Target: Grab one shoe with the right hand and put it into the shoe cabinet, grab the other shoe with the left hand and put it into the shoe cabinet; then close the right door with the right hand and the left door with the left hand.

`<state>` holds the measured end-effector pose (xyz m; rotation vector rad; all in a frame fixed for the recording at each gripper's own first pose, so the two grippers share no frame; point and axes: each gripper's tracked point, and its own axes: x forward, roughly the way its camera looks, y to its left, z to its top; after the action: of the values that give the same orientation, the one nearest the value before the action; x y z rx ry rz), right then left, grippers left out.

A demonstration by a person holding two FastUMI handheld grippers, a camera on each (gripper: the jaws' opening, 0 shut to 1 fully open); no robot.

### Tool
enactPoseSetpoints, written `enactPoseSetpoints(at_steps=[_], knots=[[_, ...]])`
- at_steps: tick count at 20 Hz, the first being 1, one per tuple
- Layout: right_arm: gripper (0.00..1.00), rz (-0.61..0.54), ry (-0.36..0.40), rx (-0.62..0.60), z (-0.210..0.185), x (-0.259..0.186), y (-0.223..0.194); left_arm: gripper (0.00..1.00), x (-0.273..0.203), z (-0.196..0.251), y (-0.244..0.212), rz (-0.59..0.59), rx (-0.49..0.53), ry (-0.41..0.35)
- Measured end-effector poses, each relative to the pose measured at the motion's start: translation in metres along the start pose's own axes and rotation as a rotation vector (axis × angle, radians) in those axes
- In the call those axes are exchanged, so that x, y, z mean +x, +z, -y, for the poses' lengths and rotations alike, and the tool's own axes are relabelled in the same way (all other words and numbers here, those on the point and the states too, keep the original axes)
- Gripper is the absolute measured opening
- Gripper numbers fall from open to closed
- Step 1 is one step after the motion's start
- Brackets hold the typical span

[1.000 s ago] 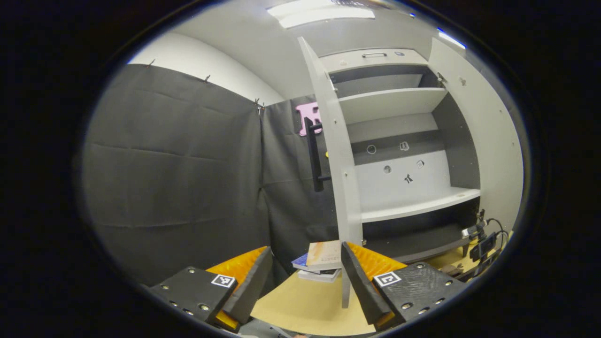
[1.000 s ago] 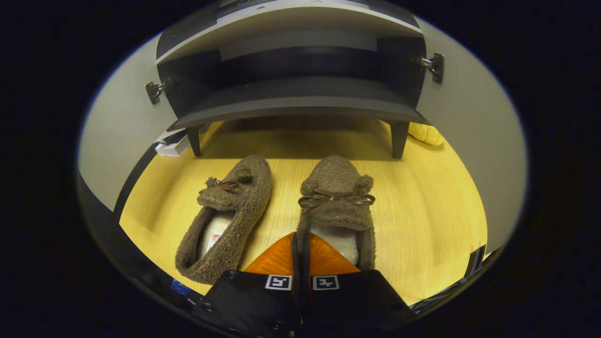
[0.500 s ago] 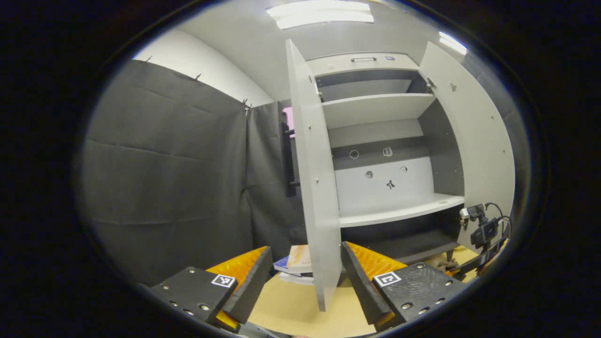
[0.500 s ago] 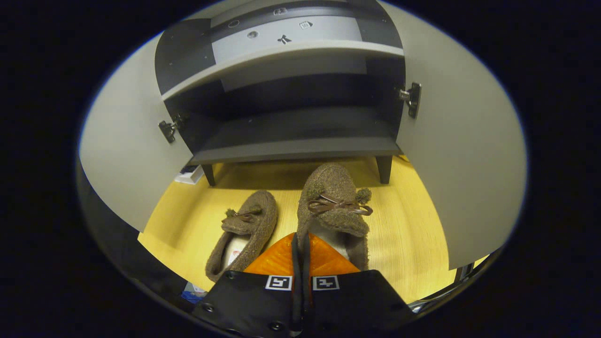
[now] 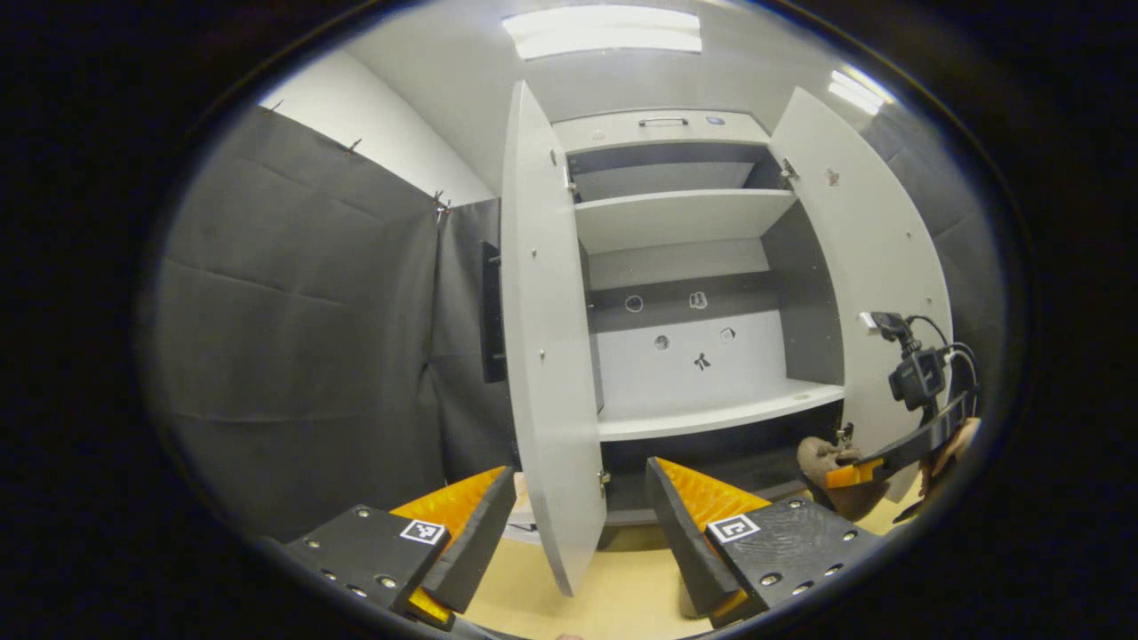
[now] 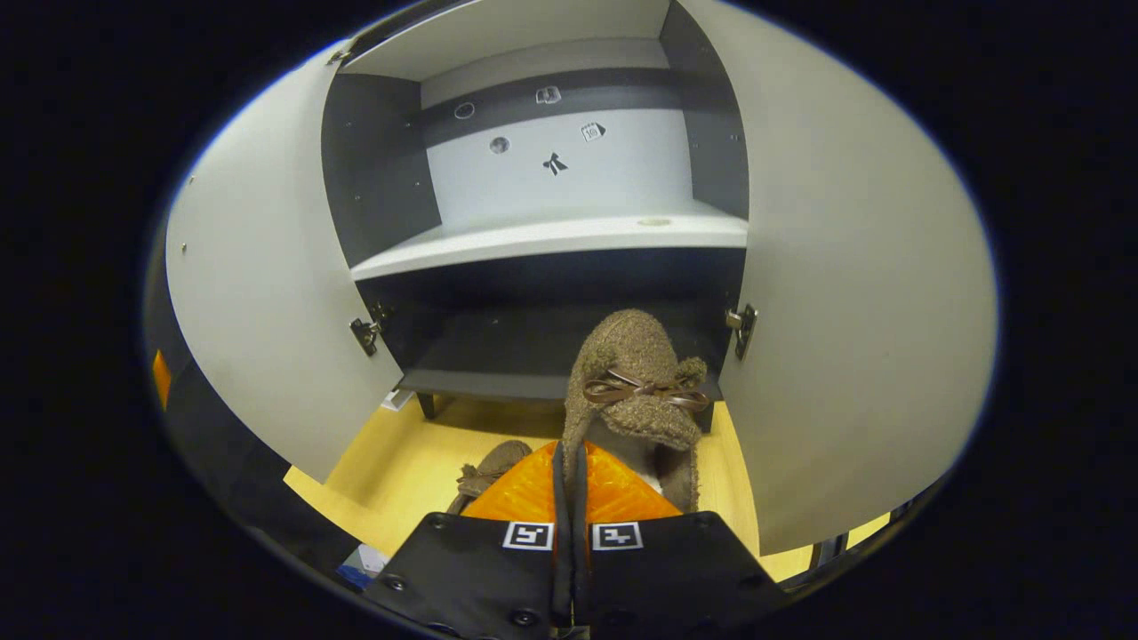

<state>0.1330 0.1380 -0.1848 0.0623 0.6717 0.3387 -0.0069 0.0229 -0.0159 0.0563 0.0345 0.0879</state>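
right gripper (image 6: 569, 462) pinched on fuzzy shoe's (image 6: 633, 373) heel rim, toe aimed at cabinet's bottom shelf (image 6: 498, 384) front edge (doors open). other shoe (image 6: 487, 469) on floor. left gripper (image 5: 582, 524) fingers wide, w/ nothing held.

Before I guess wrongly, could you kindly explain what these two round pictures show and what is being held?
A person holds a two-finger claw in each hand; each carries a camera looking along its fingers. The left gripper view shows the left claw open and empty, facing the shoe cabinet with both doors open, and the other claw farther off. The right gripper view shows the right claw shut on a brown fuzzy shoe, raised before the bottom shelf. The second shoe lies on the wooden floor.
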Motion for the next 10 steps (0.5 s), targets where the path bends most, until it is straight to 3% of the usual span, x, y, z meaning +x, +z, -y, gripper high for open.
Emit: enactPoseSetpoints(at_steps=[10], knots=[[0.02,0.184,-0.026,-0.065,0.0,-0.01,0.121,0.97,0.006,0.02,0.001,0.021,-0.036,-0.083]])
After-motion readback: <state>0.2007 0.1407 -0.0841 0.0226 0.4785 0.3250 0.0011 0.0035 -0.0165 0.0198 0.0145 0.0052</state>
